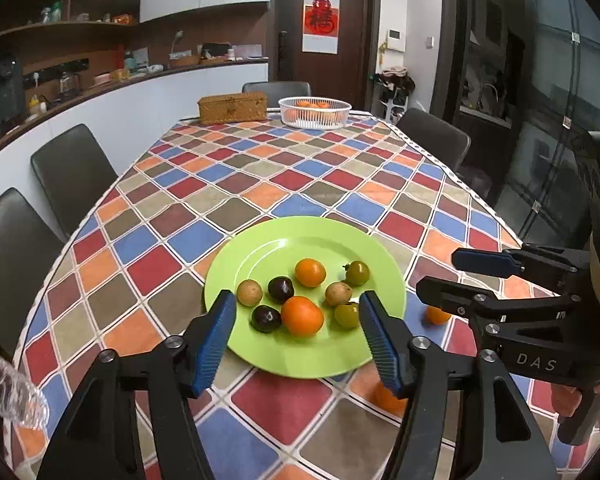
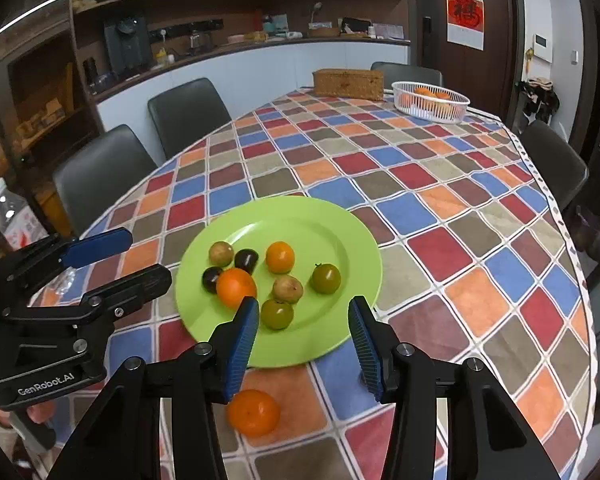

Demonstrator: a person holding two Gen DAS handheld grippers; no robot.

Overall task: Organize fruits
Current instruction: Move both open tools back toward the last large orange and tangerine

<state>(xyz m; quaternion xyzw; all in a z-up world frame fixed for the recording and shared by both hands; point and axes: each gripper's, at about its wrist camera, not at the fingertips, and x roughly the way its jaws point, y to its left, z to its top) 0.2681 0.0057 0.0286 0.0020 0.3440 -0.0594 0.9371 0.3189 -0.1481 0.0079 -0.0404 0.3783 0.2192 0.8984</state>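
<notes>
A green plate (image 1: 260,240) (image 2: 300,220) on the checked tablecloth holds several small fruits: two oranges (image 1: 302,315) (image 2: 236,287), two dark plums (image 1: 281,289), two tan fruits (image 1: 249,292) and two green fruits (image 1: 357,273) (image 2: 326,278). A loose orange (image 2: 253,412) lies on the cloth in front of the plate, partly hidden in the left wrist view (image 1: 386,398). Another orange (image 1: 438,315) lies right of the plate. My left gripper (image 1: 298,338) is open over the plate's near rim. My right gripper (image 2: 304,340) is open above the near rim, empty.
A white basket (image 1: 315,112) (image 2: 430,102) with oranges and a wicker box (image 1: 232,108) (image 2: 348,84) stand at the table's far end. Dark chairs (image 1: 70,176) line both sides. A plastic bottle (image 2: 18,216) stands at the left edge.
</notes>
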